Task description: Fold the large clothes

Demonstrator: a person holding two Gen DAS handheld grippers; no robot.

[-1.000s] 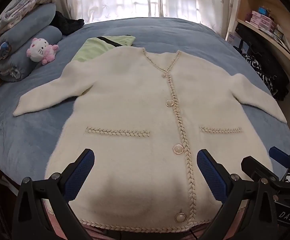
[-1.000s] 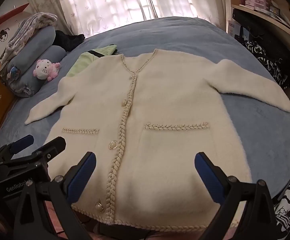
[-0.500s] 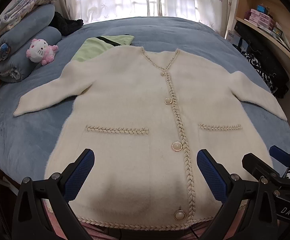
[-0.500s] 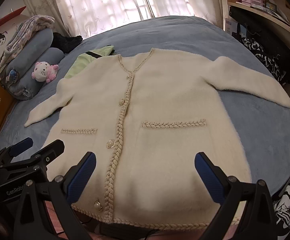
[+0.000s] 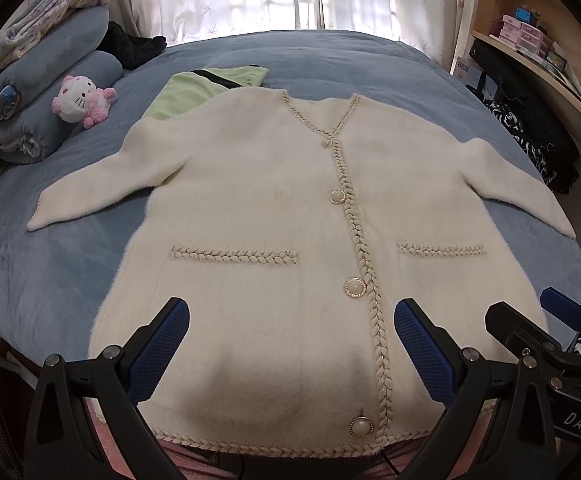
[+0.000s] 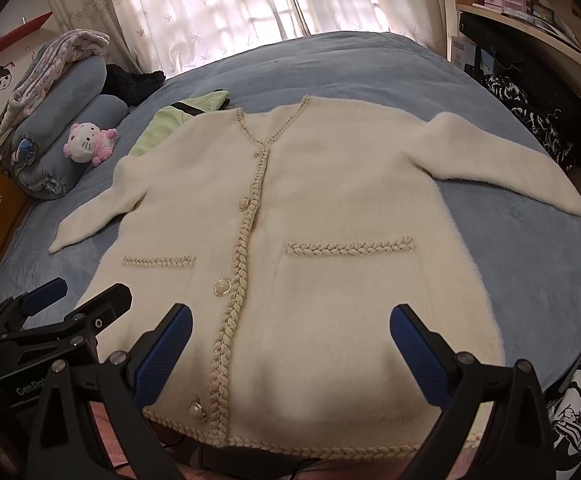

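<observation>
A cream cardigan (image 5: 274, 216) lies buttoned and face-up across the blue bed (image 5: 42, 276), hem at its near edge, sleeves spread for folding, while the left gripper (image 5: 290, 352) and right gripper (image 6: 290, 352) hover above the hem, fingers spread, empty.

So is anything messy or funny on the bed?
Mostly tidy: the white cardigan lies flat and buttoned. One odd bit: a green garment pokes out from under its shoulder, so the cardigan lies partly over it.

The cardigan (image 5: 258, 240) lies flat on the bed (image 5: 330, 60), hem at its near edge. A plush toy (image 5: 80, 100) sits against rolled blankets (image 5: 50, 92) at the far left corner.
</observation>
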